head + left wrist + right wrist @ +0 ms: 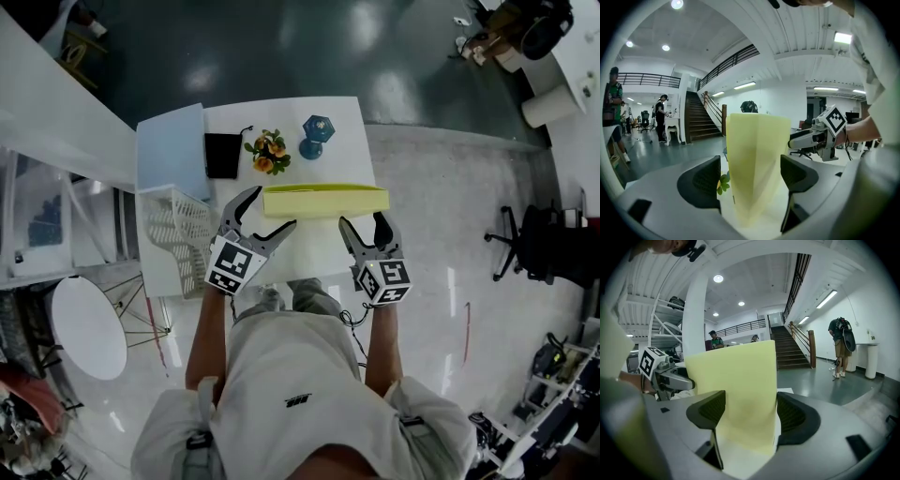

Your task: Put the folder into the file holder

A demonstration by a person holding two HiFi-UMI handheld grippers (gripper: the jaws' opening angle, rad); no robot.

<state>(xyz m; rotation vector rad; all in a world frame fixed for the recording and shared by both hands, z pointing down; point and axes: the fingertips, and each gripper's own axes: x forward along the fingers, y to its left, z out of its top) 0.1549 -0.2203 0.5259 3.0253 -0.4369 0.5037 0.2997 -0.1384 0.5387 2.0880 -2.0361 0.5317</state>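
Note:
A pale yellow folder (pixel 325 200) stands on its long edge across the white table (pixel 281 117). My left gripper (pixel 272 210) is at its left end. In the left gripper view the folder (pixel 757 164) stands between the open jaws of that gripper (pixel 750 176), with a gap on each side. My right gripper (pixel 363 220) is at the right end. There the folder (pixel 736 394) fills most of the space between the pads, and I see no pad pressing on it. The white lattice file holder (pixel 178 239) stands to the left, beyond the left gripper.
On the table behind the folder are a black case (pixel 222 155), a small bunch of flowers (pixel 268 152) and a blue vase (pixel 316 133). A light blue board (pixel 171 150) lies at the table's left. People stand far off in the hall.

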